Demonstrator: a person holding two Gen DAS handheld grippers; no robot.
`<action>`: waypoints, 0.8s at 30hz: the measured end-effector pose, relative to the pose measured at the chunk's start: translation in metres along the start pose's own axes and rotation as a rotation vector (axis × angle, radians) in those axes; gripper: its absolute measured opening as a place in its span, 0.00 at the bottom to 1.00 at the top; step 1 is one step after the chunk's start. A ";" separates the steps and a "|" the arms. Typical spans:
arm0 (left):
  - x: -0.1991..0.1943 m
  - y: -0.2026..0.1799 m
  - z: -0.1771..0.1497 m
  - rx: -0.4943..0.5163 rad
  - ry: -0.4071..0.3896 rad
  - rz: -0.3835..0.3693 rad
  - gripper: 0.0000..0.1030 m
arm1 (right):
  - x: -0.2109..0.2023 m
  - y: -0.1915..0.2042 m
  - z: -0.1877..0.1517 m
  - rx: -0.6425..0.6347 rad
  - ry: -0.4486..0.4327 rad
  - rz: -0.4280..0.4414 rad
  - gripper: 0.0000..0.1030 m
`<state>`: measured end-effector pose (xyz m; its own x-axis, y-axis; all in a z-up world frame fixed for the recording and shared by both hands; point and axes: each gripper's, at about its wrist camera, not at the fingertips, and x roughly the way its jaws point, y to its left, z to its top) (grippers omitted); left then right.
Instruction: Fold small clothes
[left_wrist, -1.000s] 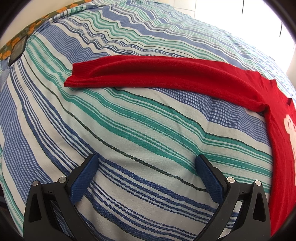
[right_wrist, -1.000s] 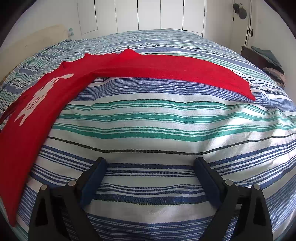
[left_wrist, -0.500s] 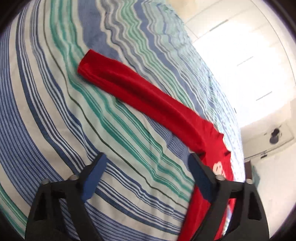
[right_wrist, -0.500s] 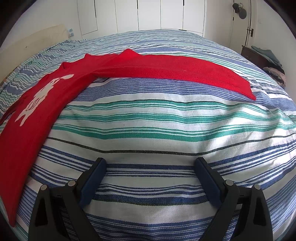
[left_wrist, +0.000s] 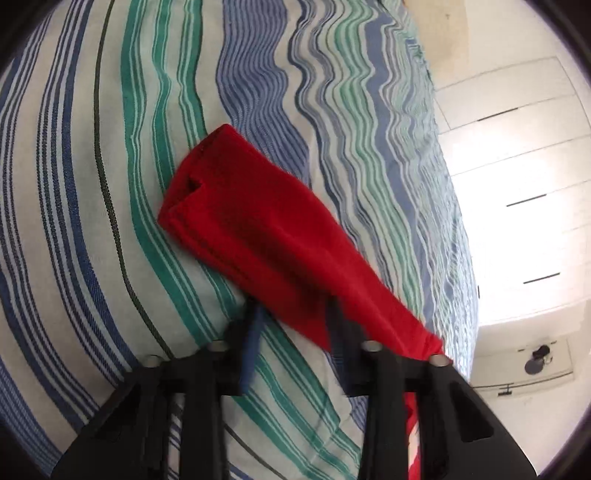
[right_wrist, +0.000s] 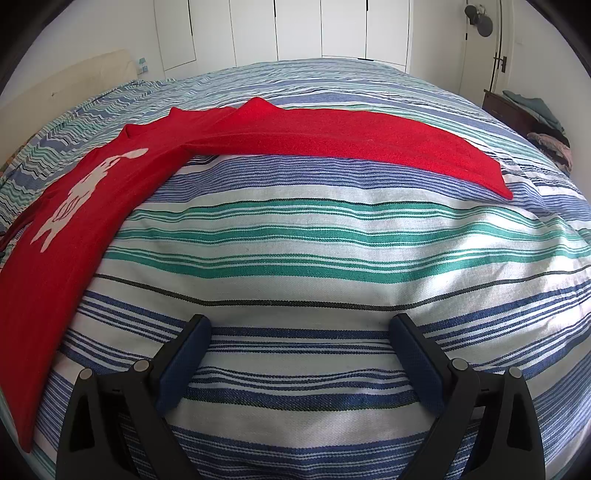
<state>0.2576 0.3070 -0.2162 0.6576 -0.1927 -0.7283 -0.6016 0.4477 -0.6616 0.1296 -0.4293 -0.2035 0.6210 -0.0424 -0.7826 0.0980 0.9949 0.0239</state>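
Note:
A red long-sleeved top with a white print (right_wrist: 85, 192) lies flat on the striped bed cover (right_wrist: 295, 236). Its one sleeve (right_wrist: 369, 144) stretches to the right in the right wrist view. My right gripper (right_wrist: 297, 354) is open and empty, low over the cover in front of the top. In the left wrist view the other sleeve (left_wrist: 258, 236) runs to its cuff at upper left. My left gripper (left_wrist: 293, 314) has its fingers narrowed around the sleeve's edge, with cloth between them; the image is blurred there.
White wardrobe doors (right_wrist: 295, 33) stand behind the bed. A dark side table with piled clothes (right_wrist: 532, 110) is at the far right. A cream headboard (right_wrist: 55, 85) is at the left.
My left gripper has swung round and moved in onto the sleeve, and its fingers have closed from wide open to narrow around the cloth. The right gripper has not moved.

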 end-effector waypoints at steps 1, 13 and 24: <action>0.002 0.003 0.000 0.002 0.005 0.010 0.03 | 0.000 0.000 0.000 -0.001 0.000 -0.001 0.94; -0.017 0.000 -0.006 0.157 0.093 0.165 0.17 | 0.001 0.000 0.000 -0.005 0.001 -0.005 0.94; -0.068 -0.045 -0.008 0.393 -0.201 0.234 0.70 | 0.001 0.001 0.000 -0.007 0.002 -0.009 0.95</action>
<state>0.2359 0.2935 -0.1384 0.6231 0.1071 -0.7747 -0.5527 0.7612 -0.3393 0.1302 -0.4283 -0.2040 0.6183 -0.0512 -0.7843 0.0979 0.9951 0.0123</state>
